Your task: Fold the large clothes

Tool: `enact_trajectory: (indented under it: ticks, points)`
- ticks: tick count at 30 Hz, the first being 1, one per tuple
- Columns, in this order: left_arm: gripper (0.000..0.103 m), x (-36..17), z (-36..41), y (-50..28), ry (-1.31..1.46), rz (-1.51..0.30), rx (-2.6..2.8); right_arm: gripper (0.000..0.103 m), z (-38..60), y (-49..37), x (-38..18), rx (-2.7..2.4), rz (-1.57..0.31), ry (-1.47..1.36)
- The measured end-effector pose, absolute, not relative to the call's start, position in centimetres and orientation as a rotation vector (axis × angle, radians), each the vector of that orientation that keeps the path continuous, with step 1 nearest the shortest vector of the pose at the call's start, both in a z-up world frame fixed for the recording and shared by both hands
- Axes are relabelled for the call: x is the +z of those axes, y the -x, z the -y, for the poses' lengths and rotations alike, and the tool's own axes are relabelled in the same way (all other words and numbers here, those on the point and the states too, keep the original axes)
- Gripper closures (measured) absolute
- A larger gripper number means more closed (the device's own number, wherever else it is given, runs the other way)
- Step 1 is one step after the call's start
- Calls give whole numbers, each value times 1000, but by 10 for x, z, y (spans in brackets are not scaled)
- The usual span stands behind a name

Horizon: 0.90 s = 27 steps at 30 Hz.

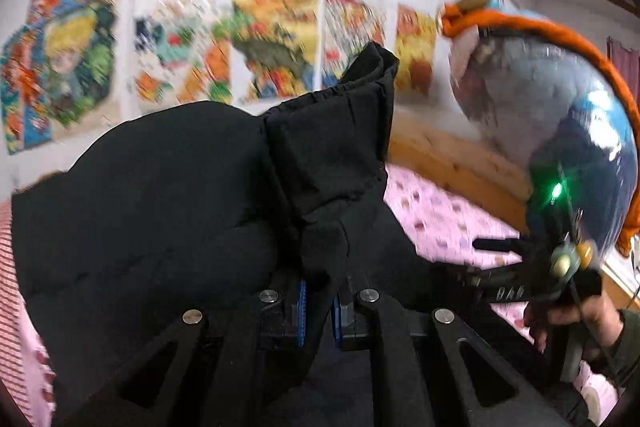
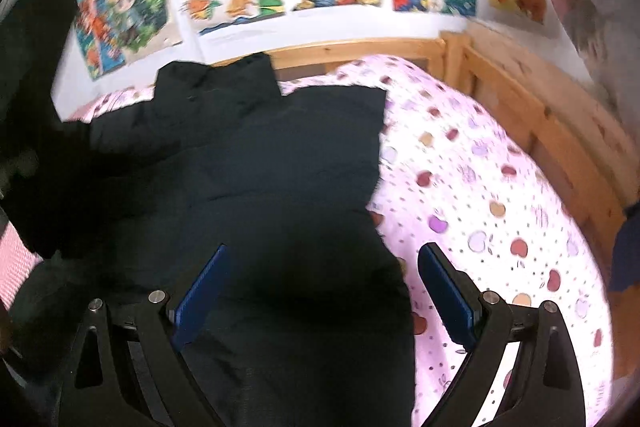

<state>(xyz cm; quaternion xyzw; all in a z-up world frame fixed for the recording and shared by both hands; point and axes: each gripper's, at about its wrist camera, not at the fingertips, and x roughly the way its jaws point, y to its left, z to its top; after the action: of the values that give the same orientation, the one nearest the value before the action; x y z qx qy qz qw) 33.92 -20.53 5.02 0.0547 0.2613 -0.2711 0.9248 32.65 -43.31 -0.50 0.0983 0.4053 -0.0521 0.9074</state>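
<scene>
The left gripper [image 1: 319, 301] is pinching a raised fold of the black padded jacket [image 1: 200, 195], its jaws clamped together on the fabric, lifting it above the pink apple-print bedsheet [image 1: 440, 219]. The right gripper [image 2: 324, 291] is hovering with jaws spread wide, the jacket [image 2: 260, 167] lying between them and spreading ahead toward the wooden bed frame [image 2: 520, 107].
</scene>
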Motion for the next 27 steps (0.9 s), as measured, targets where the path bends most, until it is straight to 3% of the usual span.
enact_trajectory:
  ticks: [7, 11, 13, 15, 16, 25, 27]
  points:
    - [91, 7, 228, -343, -153, -687, -732, 11, 467, -331, -38, -64, -806, -392]
    - [81, 1, 222, -349, -104, -757, -787, 11, 473, -334, -52, -77, -808, -427]
    - [67, 3, 219, -350, -88, -761, -821, 11, 475, -335, -55, -47, -794, -472]
    - [15, 7, 216, -349, -67, -749, -843, 11, 477, -336, -55, -18, -783, -511]
    - [11, 12, 210, -344, -31, -713, -846, 11, 478, -335, -56, -9, -779, -528]
    - [11, 27, 142, -360, -11, -776, -494, 11, 462, -336, -79, 73, -882, -629]
    - [11, 23, 117, -367, -1, -793, -419, 16, 450, -335, -83, 66, -915, -580]
